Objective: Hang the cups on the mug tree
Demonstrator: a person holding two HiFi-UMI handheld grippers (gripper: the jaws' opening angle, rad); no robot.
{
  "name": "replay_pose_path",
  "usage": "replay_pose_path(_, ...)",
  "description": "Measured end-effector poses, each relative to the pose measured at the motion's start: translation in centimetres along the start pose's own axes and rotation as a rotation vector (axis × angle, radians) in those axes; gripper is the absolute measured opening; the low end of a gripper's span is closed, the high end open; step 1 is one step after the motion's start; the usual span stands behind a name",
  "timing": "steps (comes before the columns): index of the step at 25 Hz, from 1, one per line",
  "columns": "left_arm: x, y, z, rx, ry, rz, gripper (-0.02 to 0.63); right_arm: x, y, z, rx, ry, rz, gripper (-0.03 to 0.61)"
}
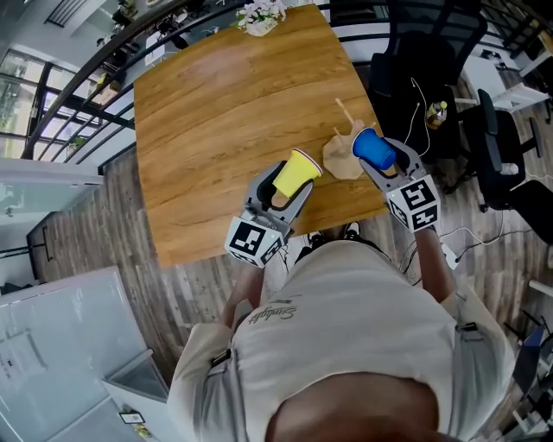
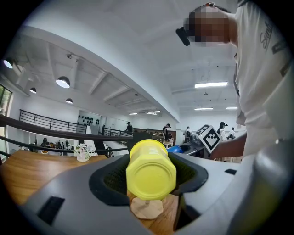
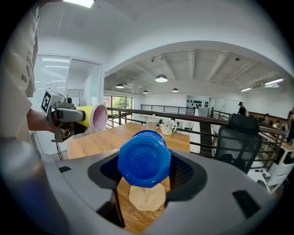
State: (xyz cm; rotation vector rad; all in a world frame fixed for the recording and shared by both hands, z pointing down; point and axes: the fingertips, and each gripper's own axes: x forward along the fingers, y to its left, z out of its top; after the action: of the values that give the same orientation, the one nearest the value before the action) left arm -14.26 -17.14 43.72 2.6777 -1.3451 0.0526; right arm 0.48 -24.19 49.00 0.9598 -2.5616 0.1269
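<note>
A yellow cup lies on its side between the jaws of my left gripper, which is shut on it, above the table's near edge. My right gripper is shut on a blue cup. Both cups are held with their bottoms toward the gripper cameras, seen as the yellow cup and the blue cup. The wooden mug tree stands between the two grippers, just left of the blue cup. Its base shows under the blue cup, and the same base under the yellow one.
The wooden table stretches away from me. A small vase of flowers stands at its far edge. Black office chairs stand right of the table. A railing runs past its left and far sides.
</note>
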Motion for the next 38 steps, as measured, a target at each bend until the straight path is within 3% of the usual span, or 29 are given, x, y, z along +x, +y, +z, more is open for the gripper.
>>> replay_pose_path(5, -0.1, 0.5, -0.2, -0.014, -0.005, 0.014, 0.265, 0.2, 0.0, -0.3, 0.003, 0.012, 0.018, 0.267)
replay_pose_path(10, -0.4, 0.1, -0.3, -0.009, -0.011, 0.031, 0.265, -0.4, 0.3, 0.1, -0.023, -0.017, 0.005, 0.319)
replay_pose_path(19, -1.7, -1.9, -0.4, -0.017, -0.018, 0.046, 0.264, -3.9, 0.9, 2.5, -0.08, -0.133, -0.031, 0.328)
replay_pose_path(24, -1.6, -3.4, -0.5, -0.025, -0.015, 0.043, 0.264, -6.8, 1.0, 4.3, -0.155, -0.179, -0.07, 0.188)
replay_pose_path(29, -1.8, -4.2, 0.1, -0.008, -0.017, 0.04, 0.264, -8.8, 0.4, 5.0, -0.126, -0.242, -0.126, 0.009)
replay_pose_path(34, -2.4, -4.3, 0.7, 0.002, -0.013, 0.045, 0.264, -9.8, 0.6, 5.6, -0.082, -0.288, -0.123, -0.006)
replay_pose_path(38, -2.3, -3.9, -0.3, -0.015, 0.017, 0.044, 0.264, -10.4, 1.0, 6.2, -0.112, -0.326, -0.129, -0.006)
